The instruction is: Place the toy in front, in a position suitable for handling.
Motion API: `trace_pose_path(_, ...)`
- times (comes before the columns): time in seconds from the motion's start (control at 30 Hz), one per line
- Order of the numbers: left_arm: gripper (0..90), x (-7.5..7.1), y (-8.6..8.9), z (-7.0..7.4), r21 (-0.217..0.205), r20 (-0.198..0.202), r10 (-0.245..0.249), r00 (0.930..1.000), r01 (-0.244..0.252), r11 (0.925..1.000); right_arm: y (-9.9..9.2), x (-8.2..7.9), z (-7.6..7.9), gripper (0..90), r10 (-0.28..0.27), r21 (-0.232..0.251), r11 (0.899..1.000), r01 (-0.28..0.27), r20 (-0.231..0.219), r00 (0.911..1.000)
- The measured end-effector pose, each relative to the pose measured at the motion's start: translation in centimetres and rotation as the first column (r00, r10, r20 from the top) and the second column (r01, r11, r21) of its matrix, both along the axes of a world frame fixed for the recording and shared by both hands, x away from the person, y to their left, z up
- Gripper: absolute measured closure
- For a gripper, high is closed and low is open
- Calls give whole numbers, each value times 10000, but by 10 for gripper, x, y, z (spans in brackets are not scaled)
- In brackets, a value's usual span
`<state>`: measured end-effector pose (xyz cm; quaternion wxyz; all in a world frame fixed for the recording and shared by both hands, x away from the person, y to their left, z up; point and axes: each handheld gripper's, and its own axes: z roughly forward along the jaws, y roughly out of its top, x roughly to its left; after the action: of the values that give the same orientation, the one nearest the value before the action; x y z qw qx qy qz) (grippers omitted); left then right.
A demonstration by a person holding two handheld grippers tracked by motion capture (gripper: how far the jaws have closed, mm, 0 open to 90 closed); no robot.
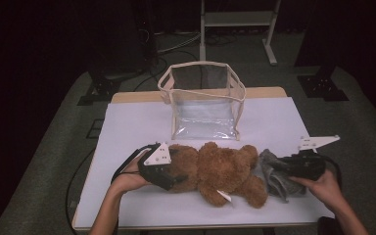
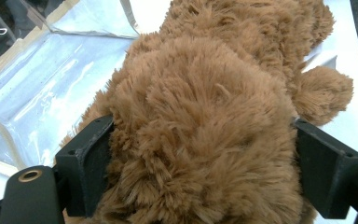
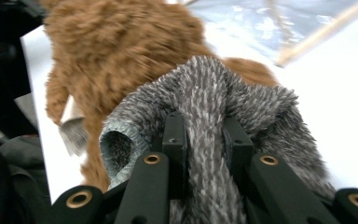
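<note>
A brown teddy bear (image 1: 220,169) lies on its back across the white table cover (image 1: 137,127), head to the left. My left gripper (image 1: 176,171) has its jaws on either side of the bear's head (image 2: 205,116), with fur pressed against both pads. At the bear's feet, my right gripper (image 1: 280,169) is shut on a grey fuzzy sock (image 1: 274,180). In the right gripper view the sock (image 3: 209,88) bulges up between the narrow jaws of that gripper (image 3: 204,135), its open cuff to the left, and the bear (image 3: 121,46) lies beyond it.
A clear plastic bag with beige trim (image 1: 200,63) stands open behind the bear, near the table's far edge. Its clear side (image 2: 51,84) lies close beside the bear's head. White cover stretches free left and right of the bag. A metal stand rises past the table.
</note>
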<state>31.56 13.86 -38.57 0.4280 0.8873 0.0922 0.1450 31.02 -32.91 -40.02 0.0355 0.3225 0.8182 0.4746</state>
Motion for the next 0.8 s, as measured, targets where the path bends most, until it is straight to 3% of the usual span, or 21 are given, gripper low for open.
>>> trace_pose_path(0.1,152,0,0,0,25,17,-18,10000,18,10000,-22,-8,1,745,-591,-76,9982,591,49,9982)
trace_pose_path(0.23,146,0,0,0,21,6,-40,10000,40,10000,-36,-14,-9,713,-1090,-750,9912,1086,-12,9940)
trace_pose_path(0.37,131,0,0,0,29,5,-52,10000,51,10000,-38,-11,-24,580,-1259,-1121,9862,1219,-290,9916)
trace_pose_path(0.43,120,-1,0,0,51,-6,-52,10000,52,10000,-39,-9,-25,504,-1347,-1215,9839,1311,-215,9907)
trace_pose_path(0.6,101,-1,2,1,77,-26,-51,10000,51,10000,-40,-7,-11,404,-1315,-778,9883,1312,15,9913)
trace_pose_path(0.8,100,-3,7,4,9,-2,-70,10000,70,10000,-28,-8,9,347,-777,-392,9960,799,551,9955)
